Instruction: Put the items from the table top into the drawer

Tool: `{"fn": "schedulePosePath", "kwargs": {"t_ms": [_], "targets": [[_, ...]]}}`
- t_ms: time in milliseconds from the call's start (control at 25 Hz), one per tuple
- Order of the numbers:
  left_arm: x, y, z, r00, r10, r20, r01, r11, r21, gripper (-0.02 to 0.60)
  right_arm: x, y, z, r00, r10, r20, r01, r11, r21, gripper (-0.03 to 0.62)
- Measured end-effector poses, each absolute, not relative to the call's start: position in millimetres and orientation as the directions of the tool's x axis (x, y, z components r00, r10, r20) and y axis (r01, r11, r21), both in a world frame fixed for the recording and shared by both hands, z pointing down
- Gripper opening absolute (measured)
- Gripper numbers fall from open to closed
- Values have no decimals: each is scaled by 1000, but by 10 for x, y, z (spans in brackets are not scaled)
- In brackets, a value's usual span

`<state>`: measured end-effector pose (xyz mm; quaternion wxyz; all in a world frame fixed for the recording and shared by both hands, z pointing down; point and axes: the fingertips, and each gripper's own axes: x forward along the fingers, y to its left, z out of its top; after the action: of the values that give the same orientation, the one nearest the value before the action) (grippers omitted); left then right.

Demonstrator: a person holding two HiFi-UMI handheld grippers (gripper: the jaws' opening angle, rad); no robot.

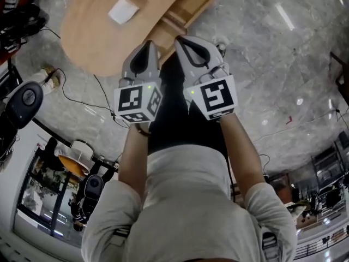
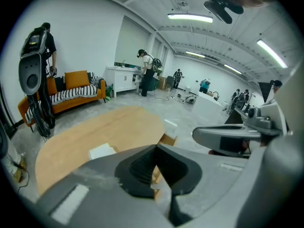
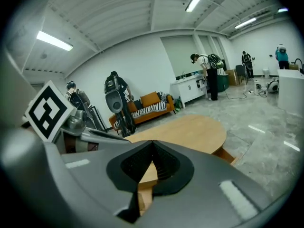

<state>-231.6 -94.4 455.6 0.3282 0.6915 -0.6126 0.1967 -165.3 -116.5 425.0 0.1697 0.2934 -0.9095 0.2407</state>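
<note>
A flat white item (image 1: 124, 10) lies on the oval wooden table (image 1: 90, 34); it also shows as the white item (image 2: 102, 151) in the left gripper view. At the table's right side a wooden drawer (image 1: 188, 10) stands pulled out, seen as the drawer (image 2: 166, 139) and the drawer (image 3: 229, 154) in the gripper views. My left gripper (image 1: 148, 45) and right gripper (image 1: 182, 39) hang side by side above the table's near edge. Both have their jaws together with nothing between them, as the left gripper (image 2: 154, 148) and right gripper (image 3: 152, 144) show close up.
Black cables (image 1: 82, 100) run across the grey marble floor (image 1: 272, 64). A black device on a stand (image 1: 23, 101) sits at the left. An orange couch (image 2: 76, 87) stands behind the table, and people (image 2: 147, 72) stand further back by white cabinets.
</note>
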Motion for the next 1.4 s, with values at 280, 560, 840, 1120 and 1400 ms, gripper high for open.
{"fn": "schedulePosePath", "kwargs": {"t_ms": [280,560,840,1120,1400], "targets": [[-3129,-1005,5065,203,-653,730,-974,-61,217,20,-2225,-1210,4701,-743,-436,508,-647,663,-377,8],[-3662,-1214,5546,225,-592,774,-974,-124,189,20,-2820,-1467,5098,-727,-435,532,-668,628,-399,8],[-4179,-1226,6194,153,-441,884,-958,-286,23,22,-3150,-1594,5314,-731,-412,543,-660,630,-410,8],[-4392,-1174,6744,117,-266,957,-864,-502,-34,155,-3257,-1547,5406,-729,-376,572,-652,636,-413,8],[-4380,-1200,7037,127,-237,963,-832,-554,-27,156,-3038,-1537,5515,-693,-399,600,-692,601,-400,8]]}}
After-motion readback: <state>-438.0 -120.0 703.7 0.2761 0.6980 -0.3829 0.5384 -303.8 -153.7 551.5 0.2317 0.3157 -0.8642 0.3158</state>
